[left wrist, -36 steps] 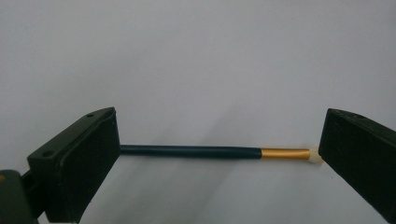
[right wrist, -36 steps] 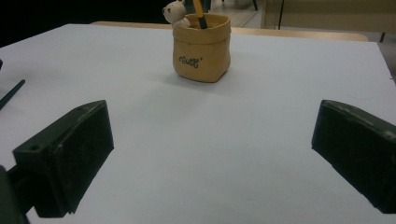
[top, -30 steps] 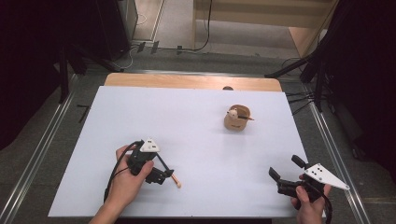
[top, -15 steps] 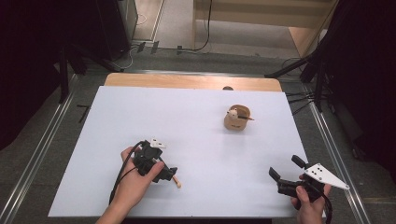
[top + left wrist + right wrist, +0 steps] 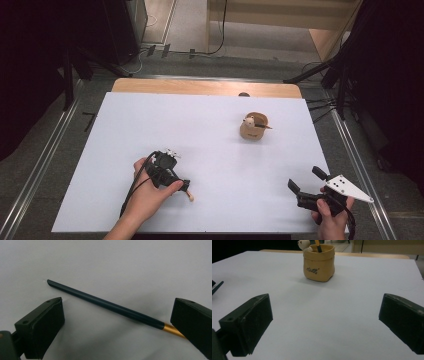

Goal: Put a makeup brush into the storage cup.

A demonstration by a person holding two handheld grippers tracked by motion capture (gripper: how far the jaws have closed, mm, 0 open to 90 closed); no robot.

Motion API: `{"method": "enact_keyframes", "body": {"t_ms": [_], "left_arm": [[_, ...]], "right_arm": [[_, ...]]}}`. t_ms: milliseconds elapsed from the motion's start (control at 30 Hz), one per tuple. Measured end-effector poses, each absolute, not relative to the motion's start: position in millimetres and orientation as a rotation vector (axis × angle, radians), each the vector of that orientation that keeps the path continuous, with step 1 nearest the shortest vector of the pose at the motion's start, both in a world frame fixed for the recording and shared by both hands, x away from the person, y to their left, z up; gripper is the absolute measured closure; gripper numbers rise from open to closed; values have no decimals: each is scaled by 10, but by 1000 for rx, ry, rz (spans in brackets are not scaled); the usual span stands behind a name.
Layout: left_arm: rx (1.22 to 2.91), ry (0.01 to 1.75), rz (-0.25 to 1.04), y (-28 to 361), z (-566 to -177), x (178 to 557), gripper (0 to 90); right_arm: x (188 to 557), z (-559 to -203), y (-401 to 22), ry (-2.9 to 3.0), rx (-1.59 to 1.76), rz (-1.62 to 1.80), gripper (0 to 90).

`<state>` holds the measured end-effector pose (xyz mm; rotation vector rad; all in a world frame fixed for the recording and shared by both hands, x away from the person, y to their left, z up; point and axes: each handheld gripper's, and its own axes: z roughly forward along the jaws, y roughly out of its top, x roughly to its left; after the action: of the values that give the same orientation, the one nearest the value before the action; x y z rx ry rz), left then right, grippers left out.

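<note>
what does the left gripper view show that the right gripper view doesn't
Left gripper view: the dark pencil close up, lying flat on the table between the open left tongs, its gold band by the right-hand jaw, no jaw clearly touching it.

Right gripper view: the tan pen holder with a small bear figure at its rim and pencils standing in it, seen ahead of the open right tongs, which hold nothing.

Both: the white table sheet and a pair of black jaws standing wide apart.
</note>
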<state>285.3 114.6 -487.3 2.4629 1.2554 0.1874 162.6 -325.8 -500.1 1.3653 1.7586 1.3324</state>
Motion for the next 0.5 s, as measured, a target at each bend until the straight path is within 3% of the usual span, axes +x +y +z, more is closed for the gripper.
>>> {"method": "enact_keyframes", "body": {"t_ms": [133, 233, 267, 367, 433, 500], "left_arm": [[2508, 1247, 237, 1135, -4851, 2854, 71], [2532, 1215, 271, 1178, -4811, 2858, 224], [2535, 1199, 266, 1206, -4792, 2865, 289], [2539, 1158, 223, 1278, -4750, 2887, 633], [2547, 1135, 179, 1317, -4749, 2910, 803], [2561, 1119, 151, 1333, -4744, 2931, 842]], "right_arm": [[1628, -5003, -3252, 1762, 1367, 1329, 0], [1631, -5007, -3250, 1764, 1372, 1324, 0], [1632, -5008, -3250, 1765, 1373, 1324, 0], [1639, -5015, -3246, 1764, 1376, 1321, 0], [1642, -5018, -3239, 1766, 1378, 1319, 0], [1642, -5016, -3236, 1769, 1374, 1315, 0]]}}
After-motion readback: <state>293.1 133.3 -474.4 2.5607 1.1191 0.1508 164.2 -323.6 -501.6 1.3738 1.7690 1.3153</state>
